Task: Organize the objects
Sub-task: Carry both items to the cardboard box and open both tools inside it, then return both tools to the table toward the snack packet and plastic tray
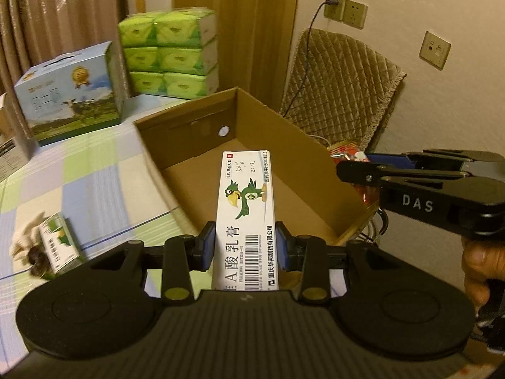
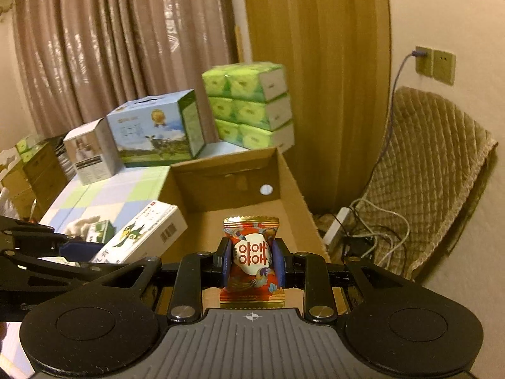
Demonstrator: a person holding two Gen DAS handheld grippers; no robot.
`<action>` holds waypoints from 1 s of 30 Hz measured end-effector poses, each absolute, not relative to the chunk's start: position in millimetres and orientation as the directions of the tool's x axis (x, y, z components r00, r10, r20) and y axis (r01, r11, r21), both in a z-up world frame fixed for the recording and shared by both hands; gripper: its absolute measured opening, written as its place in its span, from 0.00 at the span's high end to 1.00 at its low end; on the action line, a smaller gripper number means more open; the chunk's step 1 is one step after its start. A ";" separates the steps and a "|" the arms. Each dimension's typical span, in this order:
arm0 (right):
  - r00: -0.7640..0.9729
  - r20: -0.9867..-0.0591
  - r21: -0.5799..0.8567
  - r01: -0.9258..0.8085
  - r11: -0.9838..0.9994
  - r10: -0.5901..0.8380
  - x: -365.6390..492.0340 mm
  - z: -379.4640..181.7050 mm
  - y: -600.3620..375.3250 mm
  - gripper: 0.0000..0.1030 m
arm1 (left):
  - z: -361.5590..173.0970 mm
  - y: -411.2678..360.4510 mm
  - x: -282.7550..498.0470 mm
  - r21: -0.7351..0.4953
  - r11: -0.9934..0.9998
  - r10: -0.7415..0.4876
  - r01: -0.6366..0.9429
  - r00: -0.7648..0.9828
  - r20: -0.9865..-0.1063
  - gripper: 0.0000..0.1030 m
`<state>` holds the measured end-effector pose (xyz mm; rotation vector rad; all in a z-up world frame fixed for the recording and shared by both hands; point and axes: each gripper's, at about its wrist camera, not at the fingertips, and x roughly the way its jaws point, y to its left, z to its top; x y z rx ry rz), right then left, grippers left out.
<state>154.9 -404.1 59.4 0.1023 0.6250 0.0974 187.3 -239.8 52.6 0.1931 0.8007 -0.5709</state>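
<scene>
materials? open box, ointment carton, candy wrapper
Open box: brown corrugated cardboard, matte, with folded flaps and a punched hole.
Ointment carton: thin white paperboard, slightly glossy print, crisp edges.
Candy wrapper: likely plastic or foil film, shiny, gold crimped serrated ends.

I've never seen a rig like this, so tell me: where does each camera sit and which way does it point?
Left wrist: sits on the left tongs, looking along them at the ointment box they grip; the right tongs and some of a hand show.
Right wrist: sits on the right tongs, which grip a candy; the left tongs show at left.
Both see the cardboard box, tissue packs and curtains.
</scene>
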 end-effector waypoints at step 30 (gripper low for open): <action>0.805 -0.552 0.275 -0.071 0.959 0.218 151.6 62.6 -400.1 0.28 | 52.3 -161.2 169.7 -0.068 0.913 -0.333 0.402 0.639 -0.694 0.27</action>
